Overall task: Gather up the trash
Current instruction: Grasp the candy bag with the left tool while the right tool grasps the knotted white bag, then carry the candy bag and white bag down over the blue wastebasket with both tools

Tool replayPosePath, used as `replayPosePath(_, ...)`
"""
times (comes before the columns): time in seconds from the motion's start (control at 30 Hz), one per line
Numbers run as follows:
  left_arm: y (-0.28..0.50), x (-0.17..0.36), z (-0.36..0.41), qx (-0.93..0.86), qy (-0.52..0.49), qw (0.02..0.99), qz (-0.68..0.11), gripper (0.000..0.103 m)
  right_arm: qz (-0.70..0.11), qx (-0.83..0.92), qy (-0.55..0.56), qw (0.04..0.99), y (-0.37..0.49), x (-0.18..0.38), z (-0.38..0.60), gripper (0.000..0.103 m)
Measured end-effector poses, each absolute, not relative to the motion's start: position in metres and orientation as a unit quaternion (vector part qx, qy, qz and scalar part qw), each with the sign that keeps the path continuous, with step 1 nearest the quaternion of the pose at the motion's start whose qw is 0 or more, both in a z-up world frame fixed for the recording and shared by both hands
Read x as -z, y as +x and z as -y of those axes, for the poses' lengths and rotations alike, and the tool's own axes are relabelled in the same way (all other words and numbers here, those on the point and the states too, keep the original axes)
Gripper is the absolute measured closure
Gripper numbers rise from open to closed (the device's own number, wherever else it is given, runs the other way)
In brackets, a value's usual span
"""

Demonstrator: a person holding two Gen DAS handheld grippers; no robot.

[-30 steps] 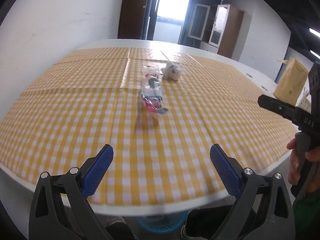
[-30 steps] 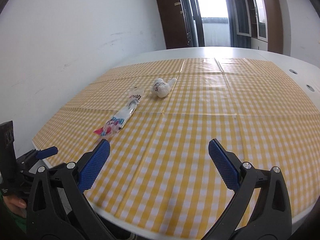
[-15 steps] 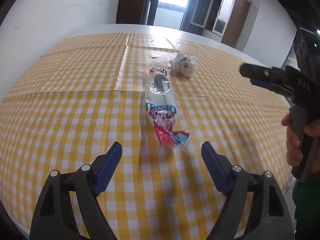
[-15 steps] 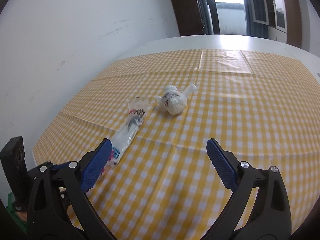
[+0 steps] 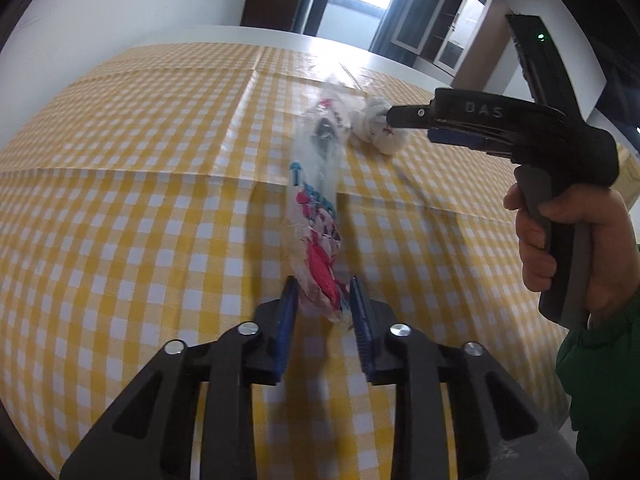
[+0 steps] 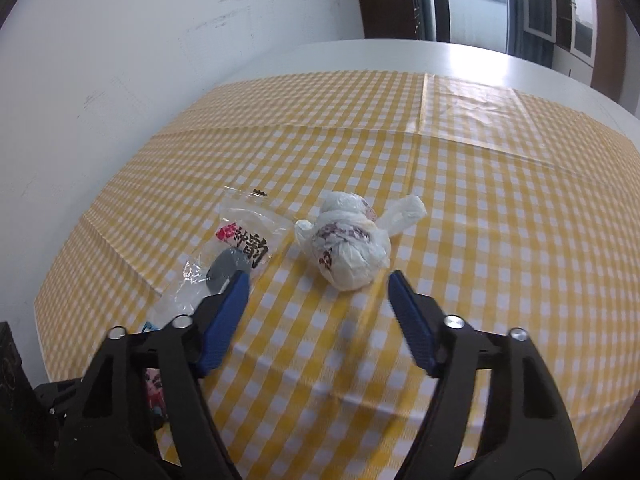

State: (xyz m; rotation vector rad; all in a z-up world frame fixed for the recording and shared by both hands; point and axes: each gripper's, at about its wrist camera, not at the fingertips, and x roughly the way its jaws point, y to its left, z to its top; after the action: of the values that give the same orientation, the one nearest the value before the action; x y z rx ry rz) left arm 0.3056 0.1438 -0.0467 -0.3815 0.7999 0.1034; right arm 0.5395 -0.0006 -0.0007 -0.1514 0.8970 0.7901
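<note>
A long clear plastic wrapper (image 5: 316, 200) with red and blue print lies on the yellow checked cloth (image 5: 120, 200). My left gripper (image 5: 324, 308) is closing, and its blue pads squeeze the wrapper's crumpled near end. A knotted white plastic bag ball (image 6: 348, 248) sits just right of the wrapper's far end (image 6: 244, 232). My right gripper (image 6: 316, 280) is closing too, and its pads stand clear of the ball, whose near edge reaches in between its tips. In the left wrist view the right gripper (image 5: 394, 118) hangs over the white ball (image 5: 376, 136), held by a hand (image 5: 560, 240).
The cloth covers a white table (image 6: 400, 56) that runs along a white wall (image 6: 140, 60) on the left. A dark door and cabinets (image 5: 448, 48) stand at the back. A green sleeve (image 5: 600, 360) is at the right edge.
Both grippers moved forward over the table to the trash. The left jaws went from wide apart to tight on the wrapper's end. The right jaws narrowed and now frame the white ball.
</note>
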Motion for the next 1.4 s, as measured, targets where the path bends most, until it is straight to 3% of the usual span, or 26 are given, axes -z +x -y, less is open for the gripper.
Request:
replayPosePath(0.1, 0.303, 0.046, -0.152, -0.057, -0.195, 0.903, -0.378, 0.088, -0.437, -0.367, -0.078, 0.818, 0.551, 0.012, -0.009, 0.058)
replayPosePath(0.17, 0.297, 0.045, -0.157, -0.060, -0.202, 0.904, -0.371, 0.092, -0.440, -0.358, -0.096, 0.818, 0.553, 0.019, -0.014, 0.084)
replayPosePath(0.3, 0.281, 0.039, -0.162, -0.066, -0.213, 0.908, -0.356, 0.095, -0.442, -0.355, -0.106, 0.817, 0.553, 0.025, -0.016, 0.097)
replayPosePath(0.43, 0.262, 0.033, -0.167, -0.075, -0.219, 0.911, -0.343, 0.095, -0.435, -0.347, -0.100, 0.825, 0.551, 0.019, -0.010, 0.093)
replayPosePath(0.53, 0.251, 0.031, -0.172, -0.077, -0.224, 0.912, -0.336, 0.095, -0.422, -0.347, -0.093, 0.833, 0.547, 0.009, -0.005, 0.053)
replayPosePath(0.63, 0.244, 0.030, -0.175, -0.074, -0.230, 0.913, -0.329, 0.095, -0.409, -0.342, -0.107, 0.839, 0.546, 0.003, -0.010, 0.052)
replayPosePath(0.73, 0.237, 0.029, -0.174, -0.070, -0.228, 0.915, -0.326, 0.095, -0.398, -0.335, -0.127, 0.844, 0.549, 0.002, -0.025, 0.041)
replayPosePath(0.9, 0.227, 0.031, -0.177, -0.069, -0.228, 0.915, -0.326, 0.095, -0.411, -0.308, -0.159, 0.843, 0.566, 0.021, -0.050, 0.044)
replayPosePath(0.93, 0.225, 0.031, -0.179, -0.070, -0.229, 0.915, -0.325, 0.095, -0.415, -0.305, -0.162, 0.842, 0.569, 0.024, -0.051, 0.061)
replayPosePath(1.1, 0.214, 0.028, -0.181, -0.071, -0.229, 0.918, -0.316, 0.095, -0.410, -0.311, -0.172, 0.840, 0.558, 0.023, -0.050, 0.063)
replayPosePath(1.4, 0.181, 0.023, -0.156, -0.041, -0.229, 0.923, -0.305, 0.095, -0.374, -0.328, -0.167, 0.851, 0.466, -0.006, 0.008, 0.063)
